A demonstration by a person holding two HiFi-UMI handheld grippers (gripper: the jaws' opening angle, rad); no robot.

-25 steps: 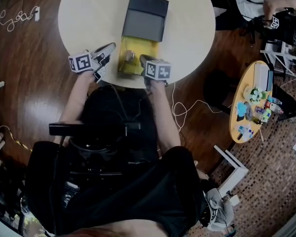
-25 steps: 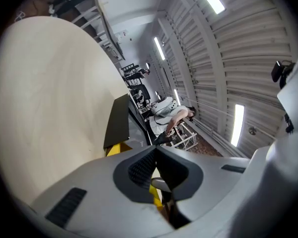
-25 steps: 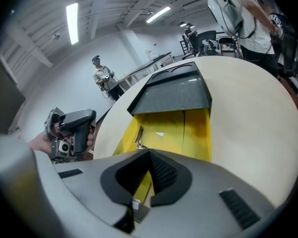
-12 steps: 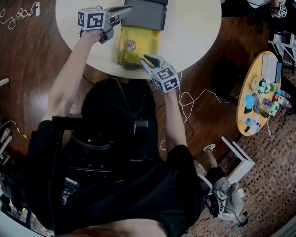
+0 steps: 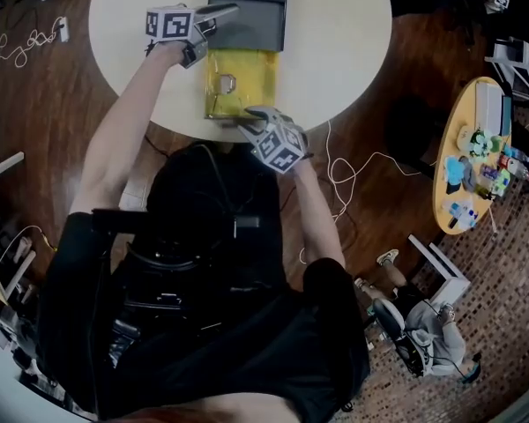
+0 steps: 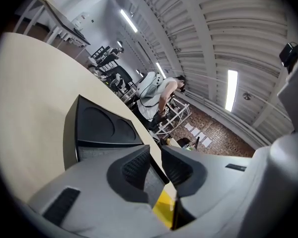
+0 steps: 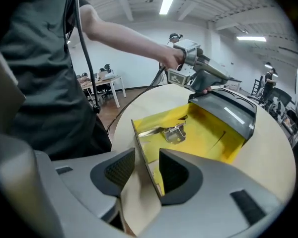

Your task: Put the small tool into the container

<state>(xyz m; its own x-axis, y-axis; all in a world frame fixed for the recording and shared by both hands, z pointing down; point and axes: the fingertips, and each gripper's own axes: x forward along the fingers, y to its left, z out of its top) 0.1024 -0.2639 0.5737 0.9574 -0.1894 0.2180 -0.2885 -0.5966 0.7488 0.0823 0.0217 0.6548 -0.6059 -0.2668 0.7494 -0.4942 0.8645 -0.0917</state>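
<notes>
A small metal tool (image 5: pixel 227 84) (image 7: pixel 171 131) lies inside the yellow tray (image 5: pixel 256 95) (image 7: pixel 208 133). The tray is drawn out of a dark box (image 5: pixel 247 11) (image 7: pixel 228 110) (image 6: pixel 97 128) on the round white table (image 5: pixel 335 42). My left gripper (image 5: pixel 225 10) (image 6: pixel 154 165) (image 7: pixel 208 78) sits at the box's left edge, its jaws closed narrowly on the box wall. My right gripper (image 5: pixel 247 117) (image 7: pixel 141 170) straddles the tray's near wall. Its jaws are opening and the pads stand off the wall.
A yellow side table (image 5: pixel 450 192) with several coloured items stands to the right. White cables (image 5: pixel 344 170) trail over the wooden floor. A person (image 6: pixel 159 90) stands by racks in the background. The table edge runs just under the right gripper.
My left gripper has moved from beside the tray's near left up to the dark box's edge. The right gripper has stayed at the tray's near wall and its jaws have spread apart.
</notes>
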